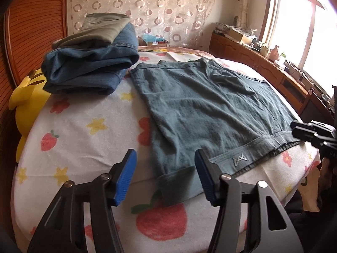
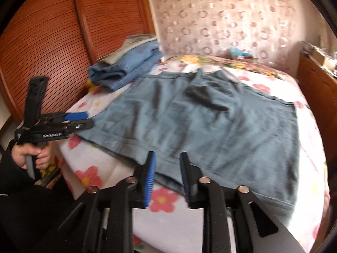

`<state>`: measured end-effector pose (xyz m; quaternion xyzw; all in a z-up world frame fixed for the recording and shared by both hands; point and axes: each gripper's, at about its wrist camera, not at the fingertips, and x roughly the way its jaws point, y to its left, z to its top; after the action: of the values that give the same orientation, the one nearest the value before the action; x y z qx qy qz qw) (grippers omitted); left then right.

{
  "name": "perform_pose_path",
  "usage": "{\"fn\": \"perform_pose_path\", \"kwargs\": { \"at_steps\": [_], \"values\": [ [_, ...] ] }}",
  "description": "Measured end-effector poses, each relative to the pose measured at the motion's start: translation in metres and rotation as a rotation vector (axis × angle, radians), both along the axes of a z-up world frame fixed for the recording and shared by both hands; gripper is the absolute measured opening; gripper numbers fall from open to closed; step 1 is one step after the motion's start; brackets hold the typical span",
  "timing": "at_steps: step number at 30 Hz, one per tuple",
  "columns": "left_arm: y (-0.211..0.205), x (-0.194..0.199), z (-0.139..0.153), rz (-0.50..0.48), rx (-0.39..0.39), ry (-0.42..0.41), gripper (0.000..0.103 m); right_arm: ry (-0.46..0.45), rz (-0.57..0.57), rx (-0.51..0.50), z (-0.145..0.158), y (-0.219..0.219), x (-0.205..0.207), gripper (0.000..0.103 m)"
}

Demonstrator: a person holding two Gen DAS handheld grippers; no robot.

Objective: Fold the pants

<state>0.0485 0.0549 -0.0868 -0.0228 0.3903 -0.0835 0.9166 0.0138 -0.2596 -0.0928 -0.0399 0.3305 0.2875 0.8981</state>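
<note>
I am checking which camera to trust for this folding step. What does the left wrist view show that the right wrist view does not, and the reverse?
Only the left wrist view shows the window, the yellow plush toy and the logo on the waistband.

Only the right wrist view shows the person's hand gripping the left gripper from the side.

Both show the grey-blue pants spread flat on the flowered bedspread, the stack of folded jeans behind, and the right gripper, open at the pants' near edge.
</note>
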Motion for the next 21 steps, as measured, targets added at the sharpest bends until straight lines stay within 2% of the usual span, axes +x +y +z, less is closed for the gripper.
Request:
{"fn": "perform_pose_path", "kwargs": {
  "at_steps": [3, 9, 16, 18, 21],
  "values": [
    [0.001, 0.000, -0.005, 0.006, 0.012, 0.015, 0.051, -0.002, -0.045, 0.017, 0.000, -0.009, 0.003, 0.040],
    [0.000, -0.007, -0.008, 0.010, 0.019, 0.012, 0.051, -0.003, -0.108, 0.036, -0.003, -0.021, 0.008, 0.042],
    [-0.006, -0.009, -0.005, -0.036, 0.004, 0.012, 0.027, -0.006, -0.137, 0.057, -0.005, -0.034, 0.003, 0.045],
    [-0.009, -0.010, -0.004, -0.038, 0.017, 0.004, 0.014, -0.001, -0.144, 0.061, -0.006, -0.039, 0.002, 0.046],
    [-0.010, -0.009, 0.001, -0.054, 0.007, -0.004, 0.009, 0.008, -0.149, 0.067, -0.008, -0.043, 0.002, 0.046]
  ]
}}
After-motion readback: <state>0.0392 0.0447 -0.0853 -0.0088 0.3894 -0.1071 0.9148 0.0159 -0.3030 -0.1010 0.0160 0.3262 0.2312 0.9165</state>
